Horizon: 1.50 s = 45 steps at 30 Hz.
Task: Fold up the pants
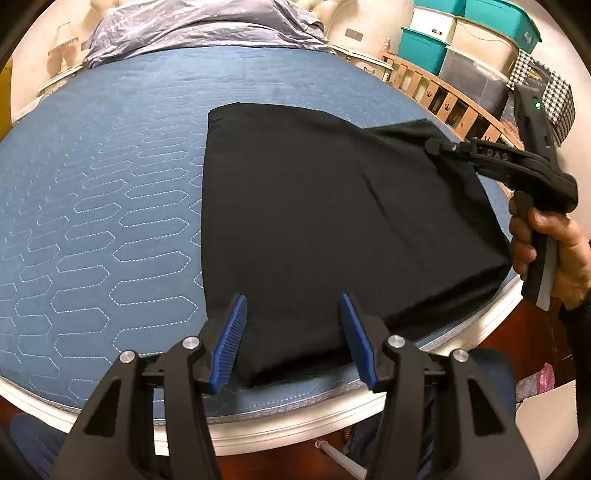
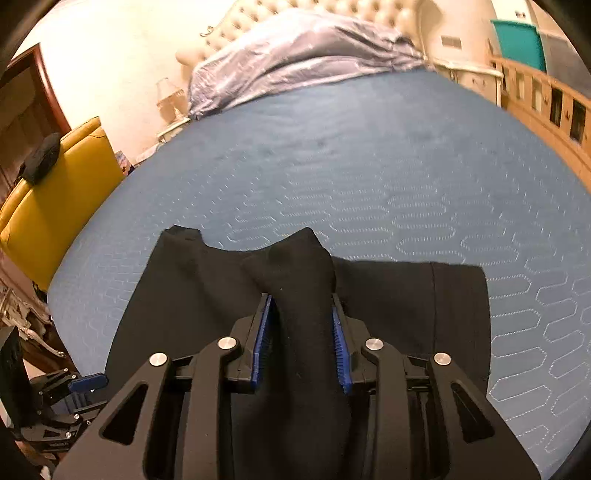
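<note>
While lying flat on the blue mattress [image 1: 110,192], black pants [image 1: 295,206] are bunching inside the right gripper [image 2: 303,332], which is clamping a fold; left gripper [image 1: 293,332] is gaping, holding nothing; grey duvet [image 1: 207,26] beyond.

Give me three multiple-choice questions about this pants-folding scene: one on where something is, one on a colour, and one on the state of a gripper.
1. Where do the pants lie?
A. on the blue mattress
B. on the yellow chair
C. on the floor

2. What colour are the pads of the left gripper?
A. red
B. blue
C. white

3. What is between the fingers of the right gripper?
A. nothing
B. a pillow
C. a raised bunch of the pants' fabric

Answers: 1 A, the black cloth is spread on the quilted blue surface. 2 B, both ribbed pads are blue. 3 C, a black fold stands between the pads.
</note>
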{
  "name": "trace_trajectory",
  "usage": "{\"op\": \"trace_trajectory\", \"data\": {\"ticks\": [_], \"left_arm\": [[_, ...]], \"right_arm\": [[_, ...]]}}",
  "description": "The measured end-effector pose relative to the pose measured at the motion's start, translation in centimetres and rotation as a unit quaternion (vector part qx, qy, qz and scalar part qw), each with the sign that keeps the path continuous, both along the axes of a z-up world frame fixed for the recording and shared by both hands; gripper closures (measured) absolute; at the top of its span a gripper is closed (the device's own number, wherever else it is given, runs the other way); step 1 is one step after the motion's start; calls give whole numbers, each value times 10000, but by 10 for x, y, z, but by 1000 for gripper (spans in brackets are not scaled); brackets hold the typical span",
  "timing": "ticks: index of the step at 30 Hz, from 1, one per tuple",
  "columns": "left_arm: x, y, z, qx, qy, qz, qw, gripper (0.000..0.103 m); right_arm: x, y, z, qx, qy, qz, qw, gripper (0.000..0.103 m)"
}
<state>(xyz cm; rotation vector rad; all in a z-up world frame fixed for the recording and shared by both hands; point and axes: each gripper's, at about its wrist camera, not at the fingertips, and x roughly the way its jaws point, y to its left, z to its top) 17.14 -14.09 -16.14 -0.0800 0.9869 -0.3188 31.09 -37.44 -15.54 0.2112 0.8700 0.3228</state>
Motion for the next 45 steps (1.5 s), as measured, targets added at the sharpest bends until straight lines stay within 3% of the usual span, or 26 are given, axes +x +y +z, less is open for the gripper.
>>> {"op": "trace_trajectory", "data": {"ticks": [2,5,7,9,10,11,14,18,19,21,23,24,28,30,32,35,40,43,45], "left_arm": [[3,-1,1,-13,1,0,10000,49],[4,-3,1,15,-27,-19,10000,48],[4,-2,1,10,-20,-26,10000,48],[5,-2,1,-12,-12,-43,10000,48],[4,-2,1,-19,-11,-47,10000,48],[4,-2,1,-22,-11,-59,10000,48],[4,0,0,-68,-15,-82,9999,48],[6,6,2,-321,-24,79,9994,46],[6,9,4,-419,-22,159,9990,46],[4,17,7,-466,-66,298,9984,45],[3,26,9,-497,-106,439,9977,45],[3,34,9,-537,-111,568,9969,46],[10,58,8,-547,-62,888,9945,48],[26,65,14,-558,-120,856,9947,63],[59,73,26,-701,-250,796,9941,63],[111,79,27,-869,-133,798,9929,63],[191,68,13,-773,389,573,9946,61],[220,59,-1,-172,502,622,9967,55],[231,66,-5,183,474,975,9939,45]], "right_arm": [[8,-3,-4,288,246,94,9992,15],[23,-13,-3,923,421,214,9946,16],[43,-22,-11,1362,794,202,9873,17],[57,-25,-22,1517,1183,179,9811,41],[62,-25,-26,1474,1305,167,9803,72],[62,-30,-23,1367,1203,28,9833,83],[48,-47,-2,1511,529,-497,9859,90],[40,-37,-6,976,430,-626,9923,90],[39,-40,-5,1034,393,-667,9916,88],[35,-42,0,982,296,-840,9912,72],[33,-44,2,961,314,-858,9912,22],[31,-44,3,981,302,-814,9914,20],[15,-44,9,646,364,-692,9948,20],[5,-44,3,617,593,-679,9940,20],[-4,-43,-5,708,801,-610,9924,20],[-11,-42,-20,1017,1044,-503,9880,20],[-13,-37,-22,895,972,-458,9902,21],[-15,-22,-18,221,876,-511,9946,27],[-17,-12,-18,-164,824,-555,9949,27]]}}
